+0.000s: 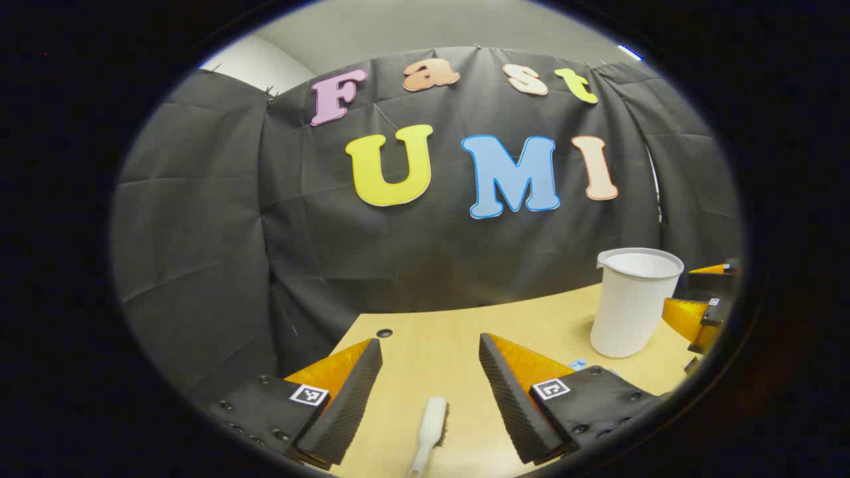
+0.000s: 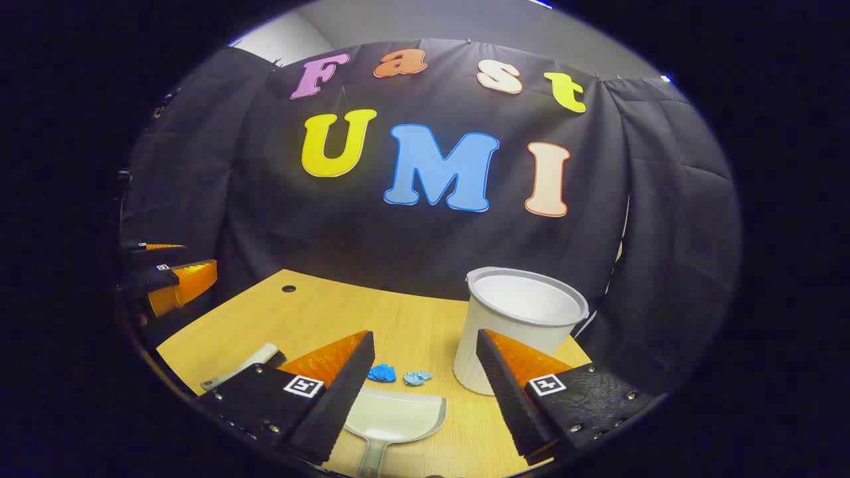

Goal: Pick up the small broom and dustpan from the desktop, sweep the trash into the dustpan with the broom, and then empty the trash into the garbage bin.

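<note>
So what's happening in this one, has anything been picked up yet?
Nothing is held yet. The left claw hangs open over the wooden desktop, with the small white broom lying between its fingers, untouched. The right claw is open above the grey dustpan, which lies flat on the desk. Two blue scraps of trash sit just beyond the dustpan's mouth, and the white garbage bin stands upright to their right. Sweeping has not begun.
</note>
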`<state>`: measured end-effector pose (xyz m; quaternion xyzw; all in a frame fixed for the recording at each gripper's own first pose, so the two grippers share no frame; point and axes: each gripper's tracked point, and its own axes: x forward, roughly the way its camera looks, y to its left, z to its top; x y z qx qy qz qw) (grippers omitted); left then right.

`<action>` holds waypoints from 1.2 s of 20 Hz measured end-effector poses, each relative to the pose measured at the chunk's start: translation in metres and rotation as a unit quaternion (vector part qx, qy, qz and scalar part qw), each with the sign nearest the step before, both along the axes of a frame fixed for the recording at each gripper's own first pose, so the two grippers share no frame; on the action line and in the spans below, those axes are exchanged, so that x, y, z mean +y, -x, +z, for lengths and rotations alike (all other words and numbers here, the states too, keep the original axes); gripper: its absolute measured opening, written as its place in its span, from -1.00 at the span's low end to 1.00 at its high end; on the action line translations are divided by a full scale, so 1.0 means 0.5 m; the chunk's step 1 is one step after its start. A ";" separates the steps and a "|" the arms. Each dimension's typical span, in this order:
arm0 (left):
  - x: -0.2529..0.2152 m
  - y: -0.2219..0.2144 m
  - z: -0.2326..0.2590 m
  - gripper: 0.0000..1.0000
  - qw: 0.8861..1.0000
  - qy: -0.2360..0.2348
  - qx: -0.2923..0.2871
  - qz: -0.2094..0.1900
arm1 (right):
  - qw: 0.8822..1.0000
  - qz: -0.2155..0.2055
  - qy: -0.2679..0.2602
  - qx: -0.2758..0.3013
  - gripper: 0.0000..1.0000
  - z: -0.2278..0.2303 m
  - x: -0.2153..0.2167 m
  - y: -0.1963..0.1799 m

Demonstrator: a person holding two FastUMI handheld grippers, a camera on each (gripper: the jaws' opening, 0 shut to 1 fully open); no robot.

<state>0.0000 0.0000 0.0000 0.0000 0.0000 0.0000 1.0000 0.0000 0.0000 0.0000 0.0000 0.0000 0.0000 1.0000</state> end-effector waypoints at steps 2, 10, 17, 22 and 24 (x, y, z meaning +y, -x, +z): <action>0.000 -0.003 0.000 0.90 1.000 -0.001 0.001 0.001 | 1.000 0.002 -0.002 0.005 0.93 -0.004 0.001 -0.003; 0.002 -0.008 -0.018 0.97 1.000 -0.009 0.013 0.003 | 1.000 -0.003 -0.008 0.024 0.93 -0.029 -0.008 -0.014; 0.000 -0.016 -0.054 0.91 0.999 -0.020 0.036 0.004 | 0.998 -0.008 -0.017 0.063 0.93 -0.075 -0.009 -0.023; 0.000 -0.015 -0.124 0.90 0.996 -0.026 0.085 0.002 | 0.990 0.004 -0.028 0.137 0.93 -0.153 0.008 -0.026; 0.004 -0.014 -0.162 0.92 0.993 -0.028 0.114 0.003 | 0.984 0.009 -0.037 0.176 0.93 -0.191 0.018 -0.025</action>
